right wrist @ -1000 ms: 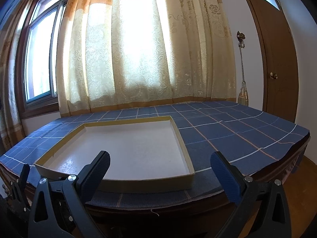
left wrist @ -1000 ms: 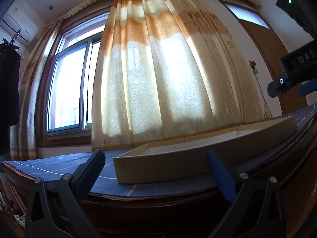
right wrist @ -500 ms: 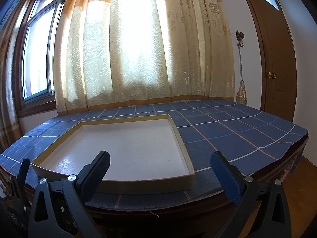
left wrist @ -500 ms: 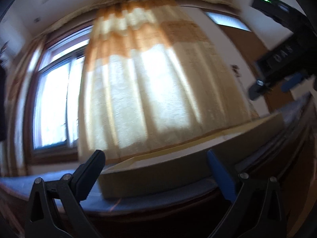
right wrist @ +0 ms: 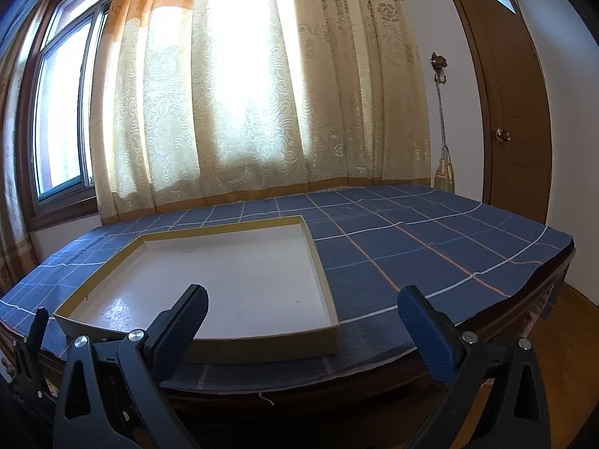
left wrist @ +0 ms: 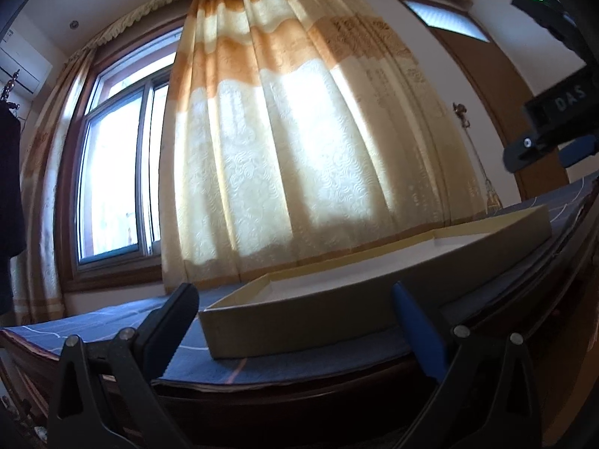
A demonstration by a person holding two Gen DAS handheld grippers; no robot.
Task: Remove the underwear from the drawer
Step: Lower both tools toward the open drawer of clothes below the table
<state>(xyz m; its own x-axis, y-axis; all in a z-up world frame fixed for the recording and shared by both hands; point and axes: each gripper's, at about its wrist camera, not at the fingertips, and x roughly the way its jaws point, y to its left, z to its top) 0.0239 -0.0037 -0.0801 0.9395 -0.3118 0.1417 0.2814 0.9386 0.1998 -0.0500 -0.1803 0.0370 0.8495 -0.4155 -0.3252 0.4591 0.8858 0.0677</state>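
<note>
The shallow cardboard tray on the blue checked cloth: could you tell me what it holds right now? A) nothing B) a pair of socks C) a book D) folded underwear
A: in the right wrist view the tray shows only its bare white floor inside the tan rim.

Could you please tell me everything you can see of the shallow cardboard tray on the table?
The tray is a shallow, open box with low tan walls and a white, slightly glossy floor. It looks like cardboard. One far corner is cut at an angle. It lies flat on the blue checked tablecloth, near the front edge of the table, and holds nothing. Neither gripper touches it; the left wrist view shows its plain outer wall from low down.
</note>
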